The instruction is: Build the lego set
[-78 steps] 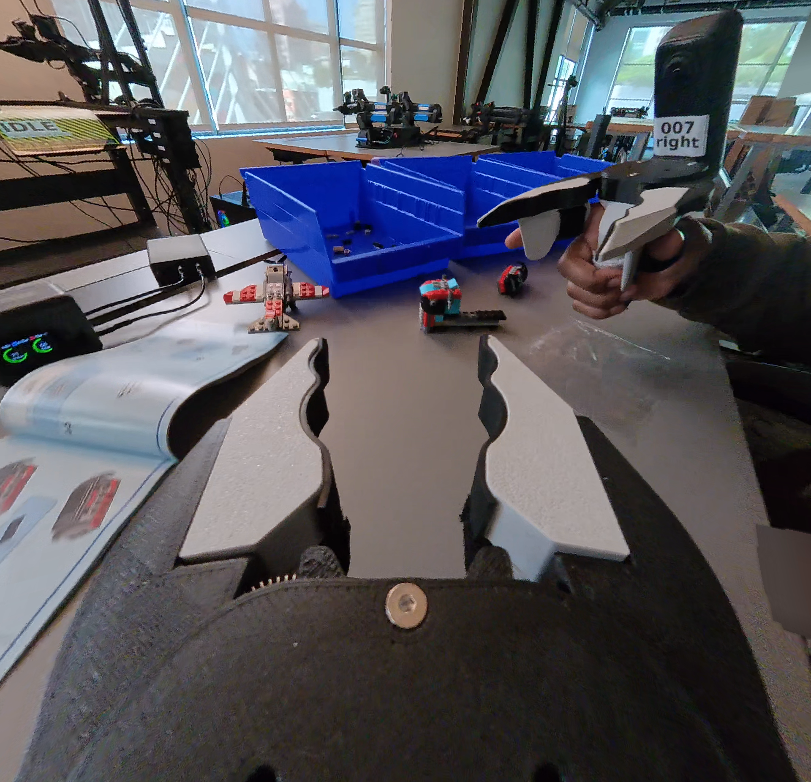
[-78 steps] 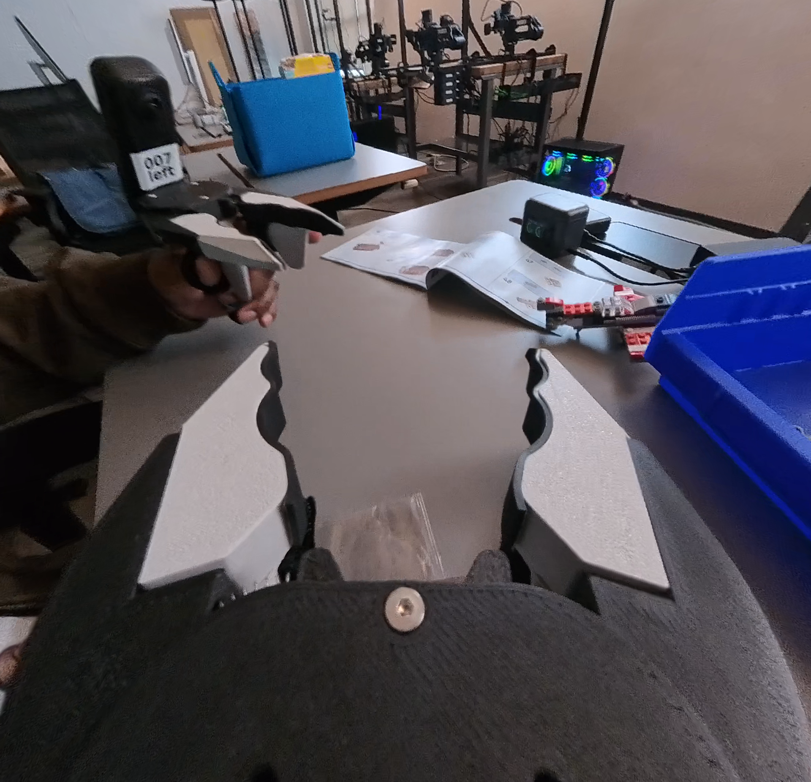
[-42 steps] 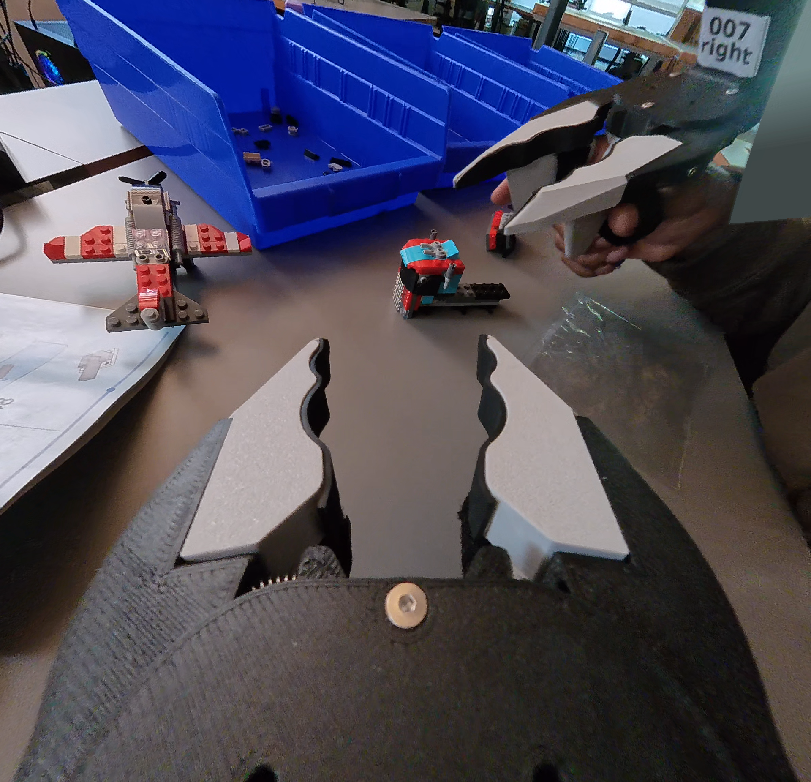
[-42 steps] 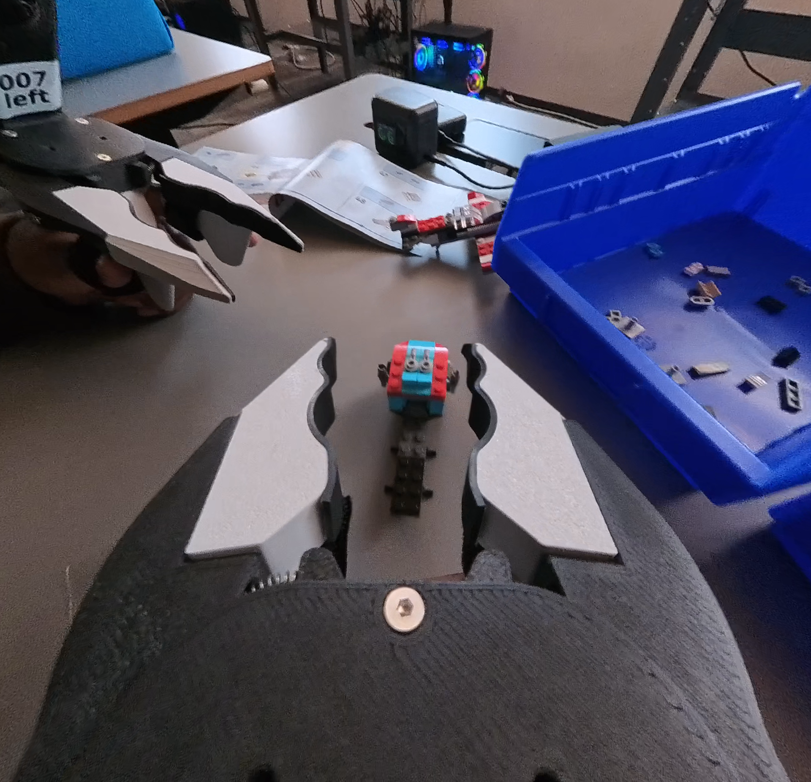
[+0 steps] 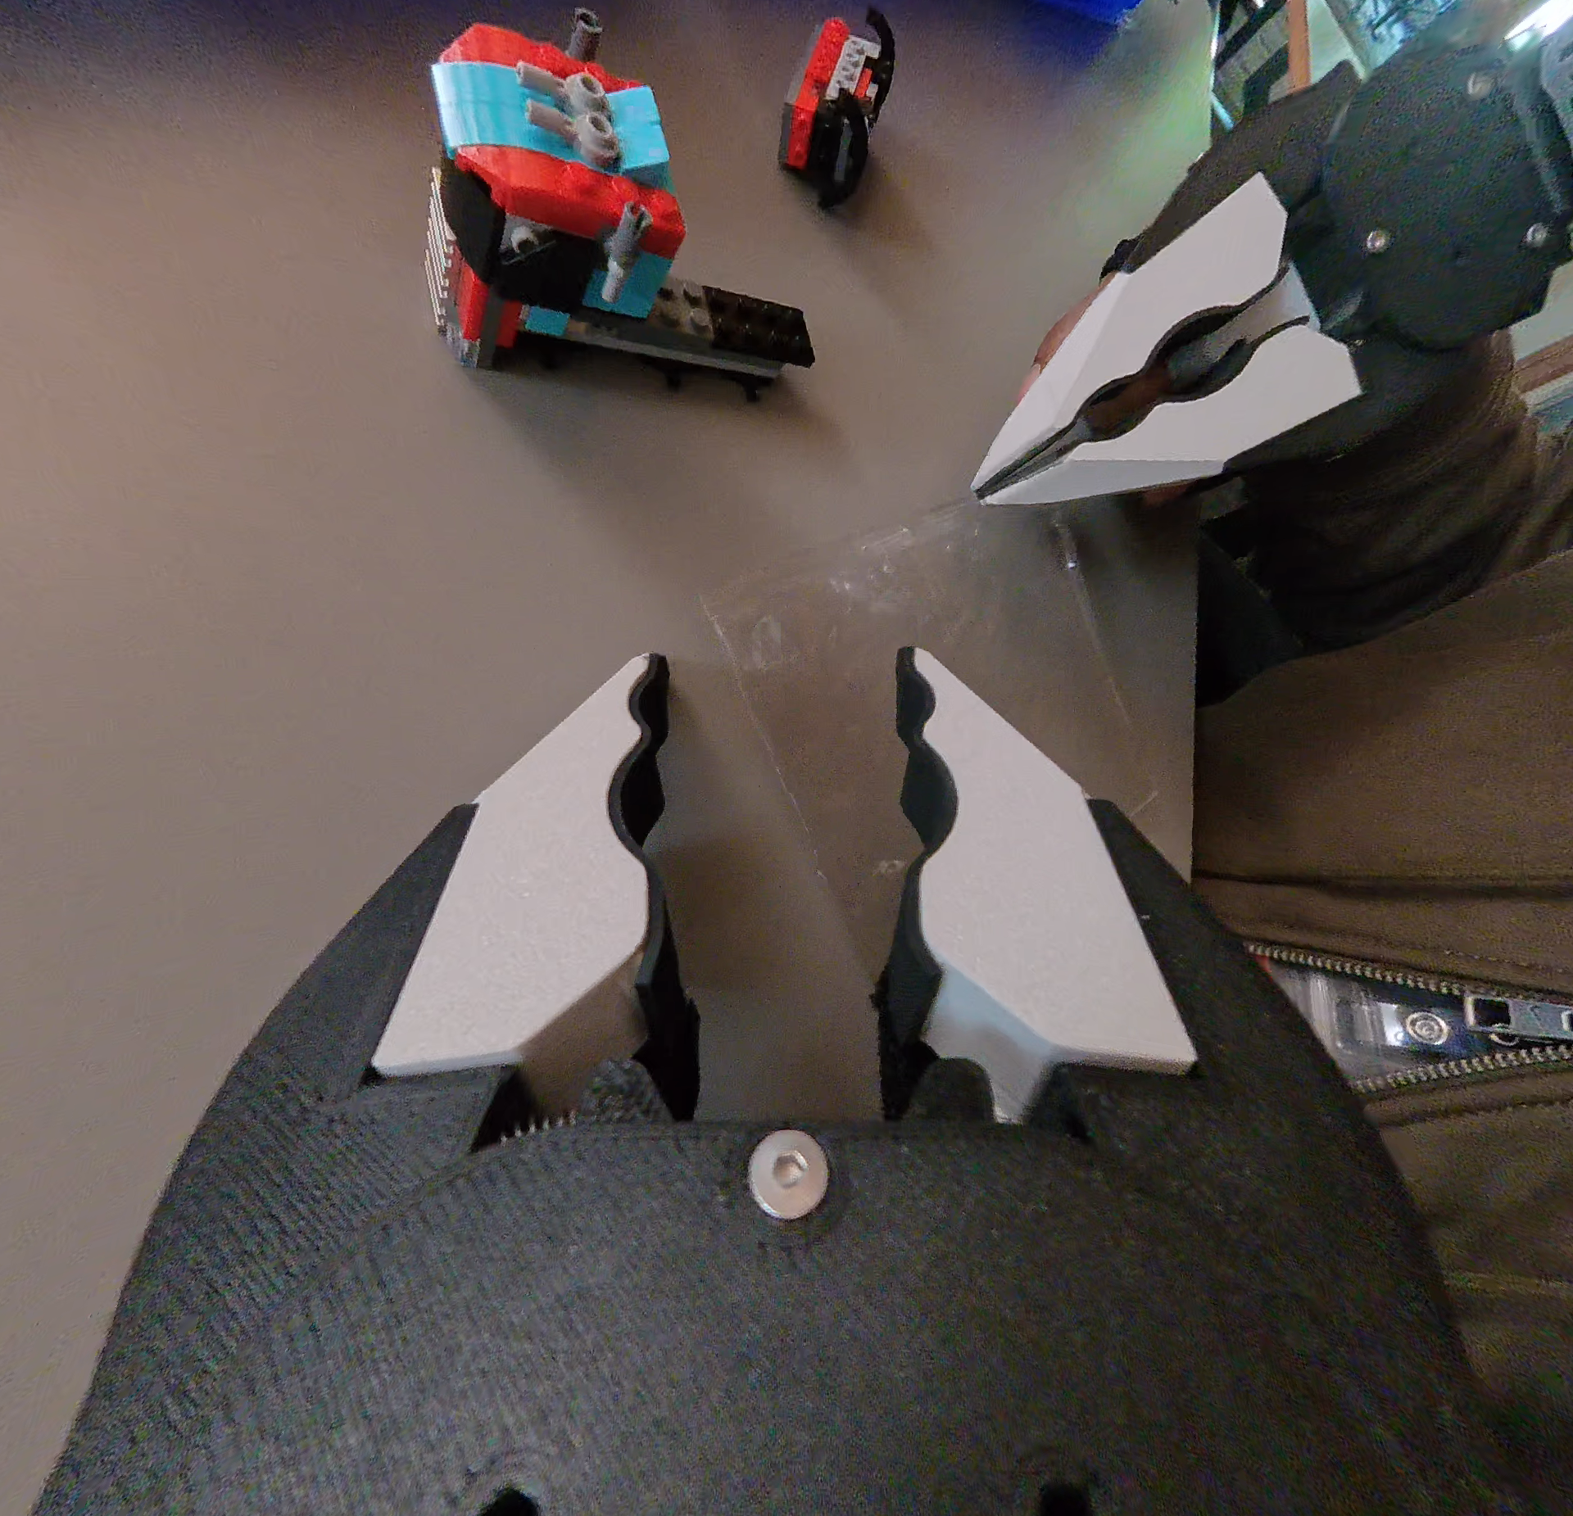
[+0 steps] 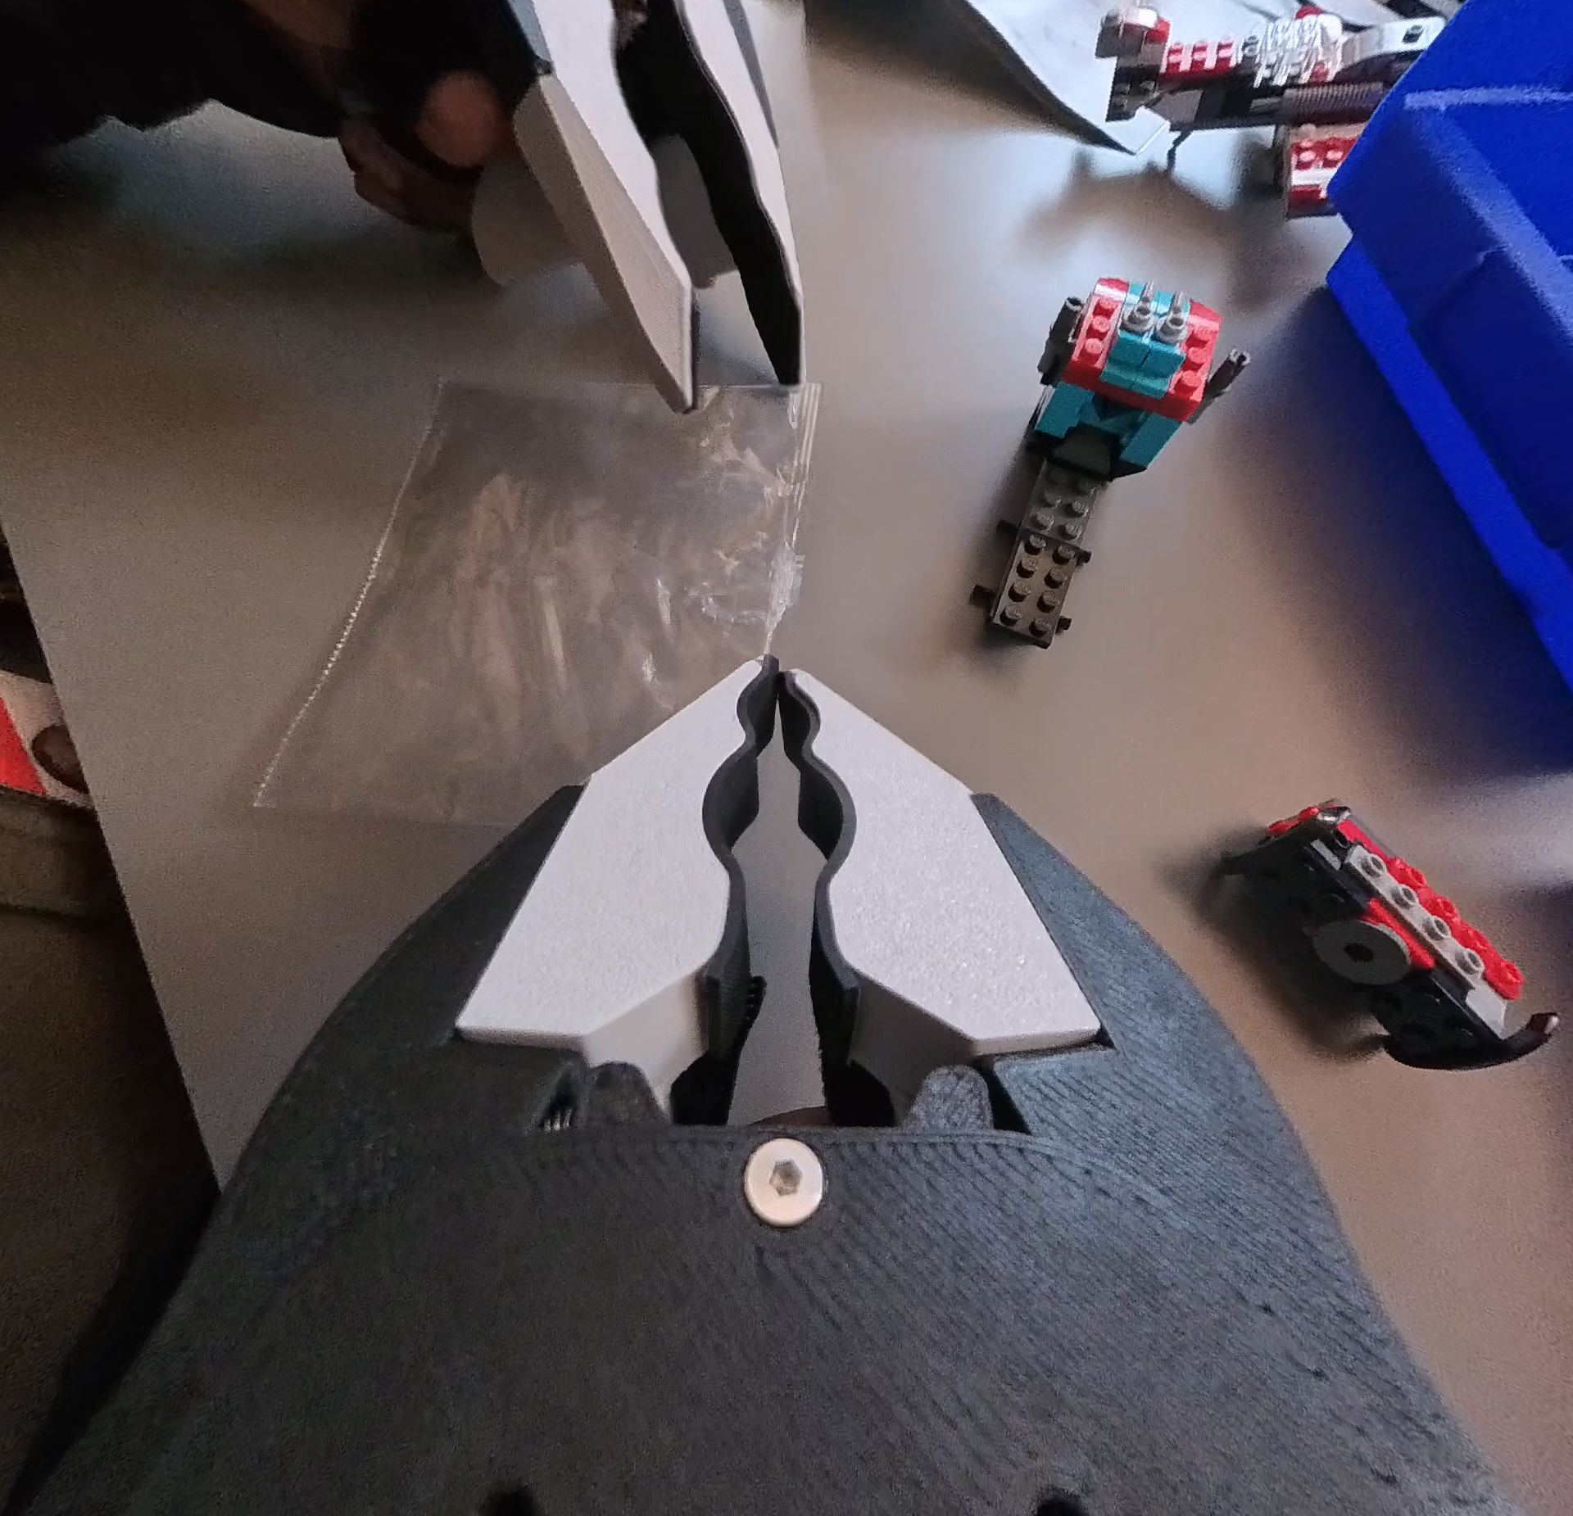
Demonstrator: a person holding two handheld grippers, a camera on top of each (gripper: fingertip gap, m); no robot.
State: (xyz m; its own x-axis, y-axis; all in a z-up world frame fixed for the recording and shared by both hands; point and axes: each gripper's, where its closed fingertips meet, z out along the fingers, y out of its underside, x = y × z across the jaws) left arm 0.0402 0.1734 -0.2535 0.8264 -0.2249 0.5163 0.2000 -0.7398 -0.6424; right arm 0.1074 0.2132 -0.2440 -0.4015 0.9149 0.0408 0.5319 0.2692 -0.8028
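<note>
On the table, right tongs [image 6: 773,674] pinch the clear bag's [image 6: 553,582] corner; left tongs [image 5: 781,667] gape above it.

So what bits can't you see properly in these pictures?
- Blue bin: cut off by the right edge of the right wrist view, so its inside is hidden.
- Red and grey brick plane: blurred and partly cut off at the top edge.
- Open booklet: only a corner shows, top edge.
- Clear plastic bag: see-through; its near corner vanishes at the right tongs.
- Person's hand: mostly behind the left tongs.
</note>
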